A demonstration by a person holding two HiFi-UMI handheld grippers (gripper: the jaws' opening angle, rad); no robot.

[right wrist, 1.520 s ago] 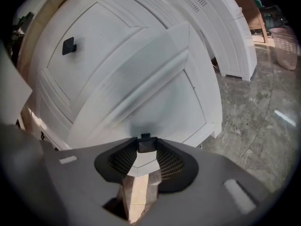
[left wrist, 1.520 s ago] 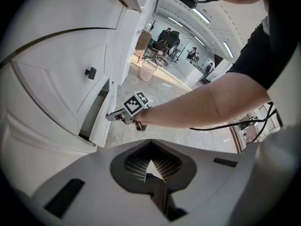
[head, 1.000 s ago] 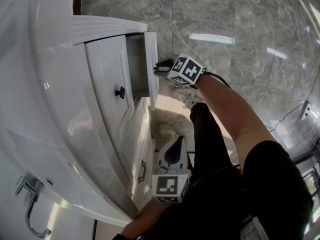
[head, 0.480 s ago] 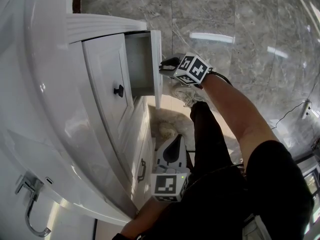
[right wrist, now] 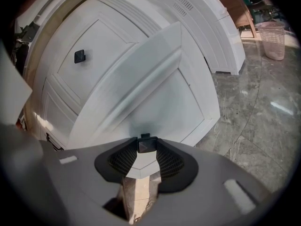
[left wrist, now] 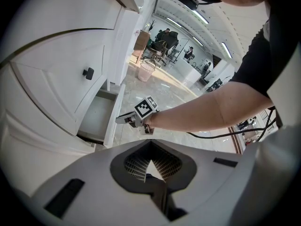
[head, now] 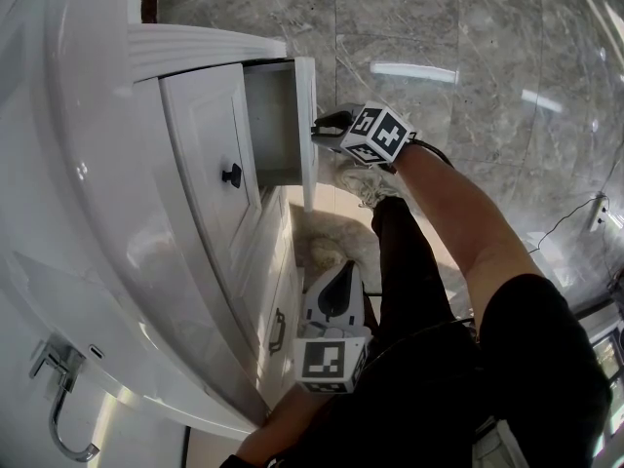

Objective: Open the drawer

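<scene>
Plainly, the drawer [head: 278, 125] stands partway out of the white cabinet [head: 117, 213], just right of a door [head: 210, 154]. The right gripper [head: 318, 128] has its fingers clamped on the drawer's small black knob [right wrist: 147, 144], which the drawer front hides from the head view. Nearer, the left gripper [left wrist: 150, 166] hangs apart, its fingers pressed together around nothing.

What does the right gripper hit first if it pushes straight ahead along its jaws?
The drawer front. The right gripper has its jaws shut on the black knob, and that white front sits directly behind it, so there looks to be no free travel.
</scene>
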